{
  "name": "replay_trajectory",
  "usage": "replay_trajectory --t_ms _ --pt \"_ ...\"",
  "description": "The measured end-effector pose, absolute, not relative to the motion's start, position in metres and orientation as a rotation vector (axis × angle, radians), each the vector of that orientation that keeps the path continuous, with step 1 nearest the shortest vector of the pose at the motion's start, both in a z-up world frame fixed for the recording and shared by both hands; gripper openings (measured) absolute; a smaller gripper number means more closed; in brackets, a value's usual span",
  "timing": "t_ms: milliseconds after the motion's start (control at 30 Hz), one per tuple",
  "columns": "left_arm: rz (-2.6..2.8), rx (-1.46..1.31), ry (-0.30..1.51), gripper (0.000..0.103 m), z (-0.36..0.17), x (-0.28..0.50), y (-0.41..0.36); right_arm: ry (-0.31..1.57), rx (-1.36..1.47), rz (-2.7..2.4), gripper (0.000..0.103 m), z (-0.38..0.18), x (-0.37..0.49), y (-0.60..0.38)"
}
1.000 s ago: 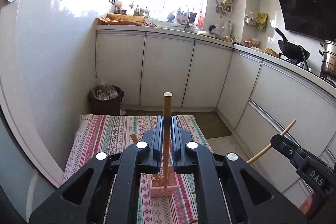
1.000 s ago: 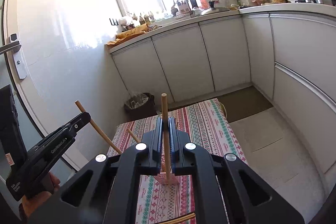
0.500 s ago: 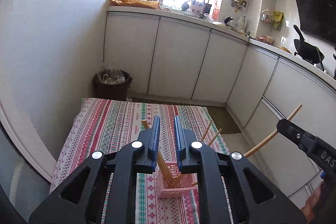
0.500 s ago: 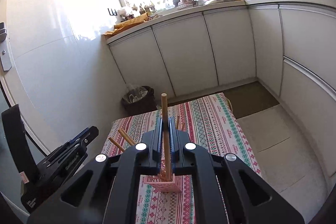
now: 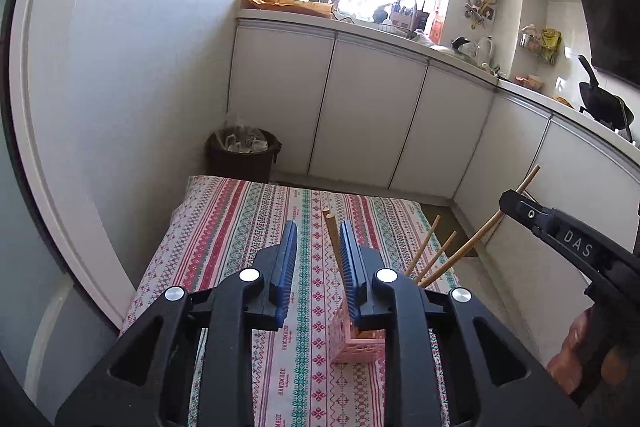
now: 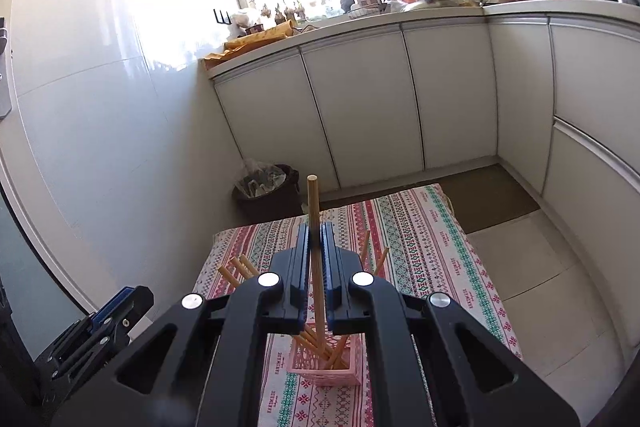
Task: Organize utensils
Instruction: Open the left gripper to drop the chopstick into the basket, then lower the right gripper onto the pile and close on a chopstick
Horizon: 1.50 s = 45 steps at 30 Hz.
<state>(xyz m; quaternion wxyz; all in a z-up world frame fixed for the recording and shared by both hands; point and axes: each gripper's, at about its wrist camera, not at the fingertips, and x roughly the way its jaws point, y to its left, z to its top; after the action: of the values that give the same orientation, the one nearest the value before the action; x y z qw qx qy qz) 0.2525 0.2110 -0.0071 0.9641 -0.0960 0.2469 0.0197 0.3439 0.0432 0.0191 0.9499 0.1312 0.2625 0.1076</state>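
A pink slotted basket (image 5: pixel 356 351) (image 6: pixel 324 371) stands on the striped tablecloth (image 5: pixel 240 227) with several wooden chopsticks leaning in it. My left gripper (image 5: pixel 318 227) hovers just above it. Its jaws are opening, and one chopstick (image 5: pixel 333 239) leans loose in the gap, close to the right pad. My right gripper (image 6: pixel 316 231) is shut on an upright chopstick (image 6: pixel 312 195) whose lower end reaches into the basket; its jaws are just starting to ease apart. In the left wrist view the right gripper (image 5: pixel 508 203) comes in from the right. The left gripper (image 6: pixel 120 303) shows at the lower left of the right wrist view.
A dark trash bin (image 5: pixel 242 155) (image 6: pixel 268 191) stands on the floor behind the small table. White cabinets (image 5: pixel 372 123) run along the back and right. A white wall is close on the left. A hand (image 5: pixel 572 359) holds the right gripper.
My left gripper let go of its chopstick, which dropped into the basket and now leans there; the jaws widened. The right gripper came down over the basket with its chopstick.
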Motion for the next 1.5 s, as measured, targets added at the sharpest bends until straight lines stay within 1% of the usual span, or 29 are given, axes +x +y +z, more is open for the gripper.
replay_trajectory --t_ms 33,67,133,267,400,467,600,667,733,767,833,1067,1200,1233,1333,1400,1467,1500 --pt "0.047 -0.189 0.505 0.023 -0.009 0.253 0.212 0.553 0.270 0.219 0.014 0.015 0.346 0.045" --pt "0.055 -0.182 0.510 0.025 -0.011 0.254 0.212 0.564 0.277 0.211 0.031 0.012 0.346 0.045" --pt "0.066 -0.170 0.509 0.030 -0.011 0.253 0.212 0.543 0.287 0.190 0.044 0.010 0.339 0.042" --pt "0.075 -0.148 0.500 0.034 -0.010 0.249 0.209 0.540 0.255 0.175 0.044 0.013 0.330 0.041" --pt "0.072 -0.125 0.491 0.043 -0.008 0.244 0.201 0.547 0.253 0.152 0.045 0.015 0.321 0.033" --pt "0.071 -0.117 0.488 0.046 -0.007 0.240 0.199 0.554 0.256 0.139 0.048 0.013 0.317 0.028" --pt "0.071 -0.099 0.483 0.057 -0.007 0.231 0.192 0.563 0.269 0.106 0.057 0.009 0.305 0.014" --pt "0.072 -0.085 0.483 0.062 -0.007 0.225 0.189 0.566 0.282 0.088 0.067 0.007 0.300 0.008" --pt "0.073 -0.073 0.485 0.068 -0.009 0.221 0.185 0.566 0.304 0.082 0.075 0.006 0.294 0.000" --pt "0.076 -0.072 0.485 0.070 -0.010 0.218 0.184 0.564 0.308 0.076 0.077 0.006 0.291 -0.002" --pt "0.078 -0.073 0.486 0.074 -0.011 0.213 0.183 0.564 0.309 0.063 0.077 0.005 0.287 -0.008" --pt "0.079 -0.075 0.488 0.075 -0.014 0.201 0.183 0.577 0.300 0.046 0.078 0.004 0.277 -0.022" --pt "0.066 -0.075 0.502 0.075 -0.015 0.199 0.187 0.662 0.202 0.094 0.080 -0.019 0.272 -0.017" --pt "0.058 -0.071 0.505 0.075 -0.015 0.199 0.189 0.724 0.148 0.139 0.081 -0.033 0.274 -0.010" --pt "0.033 -0.055 0.519 0.077 -0.015 0.196 0.193 0.905 -0.063 0.332 0.081 -0.082 0.277 0.024" --pt "0.036 -0.065 0.520 0.079 -0.015 0.192 0.201 0.928 -0.244 0.424 0.081 -0.107 0.270 0.053" --pt "0.039 -0.079 0.520 0.079 -0.014 0.190 0.209 0.949 -0.377 0.531 0.072 -0.128 0.263 0.085" --pt "0.047 -0.084 0.518 0.080 -0.014 0.189 0.213 0.972 -0.418 0.583 0.070 -0.136 0.261 0.101"
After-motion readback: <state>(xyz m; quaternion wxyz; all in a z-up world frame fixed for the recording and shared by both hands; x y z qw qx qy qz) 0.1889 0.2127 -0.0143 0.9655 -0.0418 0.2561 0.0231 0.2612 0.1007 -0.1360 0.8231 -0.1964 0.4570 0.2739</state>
